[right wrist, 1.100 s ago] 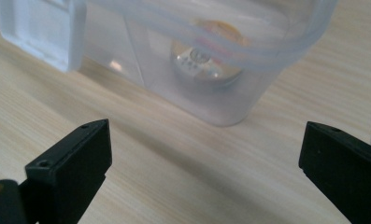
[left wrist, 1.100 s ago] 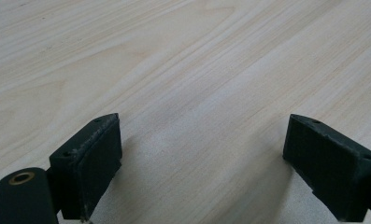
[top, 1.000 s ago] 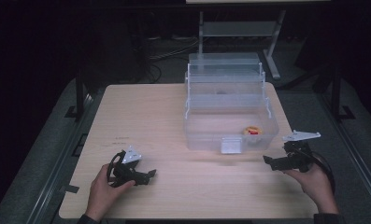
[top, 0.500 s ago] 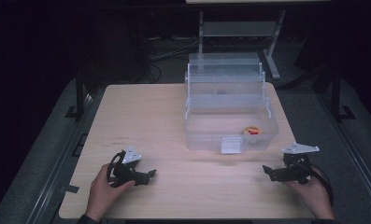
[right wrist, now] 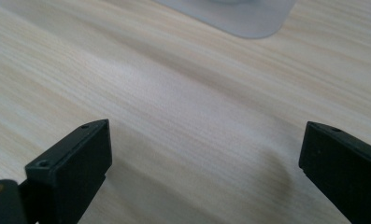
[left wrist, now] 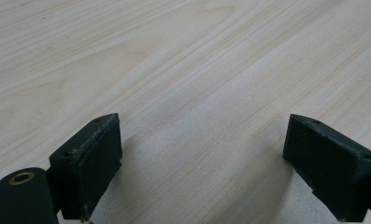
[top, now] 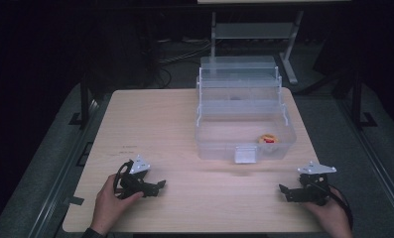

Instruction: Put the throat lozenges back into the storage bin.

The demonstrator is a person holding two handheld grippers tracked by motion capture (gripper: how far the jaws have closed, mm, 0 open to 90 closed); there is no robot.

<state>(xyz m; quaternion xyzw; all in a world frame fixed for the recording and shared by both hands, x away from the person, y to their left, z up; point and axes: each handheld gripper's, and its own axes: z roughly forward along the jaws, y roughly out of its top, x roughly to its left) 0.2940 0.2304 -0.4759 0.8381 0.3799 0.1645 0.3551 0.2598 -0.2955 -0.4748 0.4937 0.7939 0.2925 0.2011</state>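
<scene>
A clear plastic toolbox (top: pixel 241 116) stands open on the wooden table (top: pixel 150 129), its stepped trays folded back. In its bottom compartment at the right lies a small yellow and red object (top: pixel 268 139). My left gripper (top: pixel 157 186) rests low over the table's front left, held by a hand, open with nothing between its jaws (left wrist: pixel 202 168). My right gripper (top: pixel 283 191) sits near the front right edge, also open and empty (right wrist: pixel 204 163). The toolbox's front corner (right wrist: pixel 241 16) shows at the top of the right gripper view.
A white latch (top: pixel 245 154) hangs on the toolbox's front wall. Bare wood stretches between the two grippers and across the table's left half. Dark floor, cables and a metal stand (top: pixel 254 29) lie beyond the table's far edge.
My right gripper has moved down and toward the front edge of the table, away from the toolbox. The left gripper has stayed put.
</scene>
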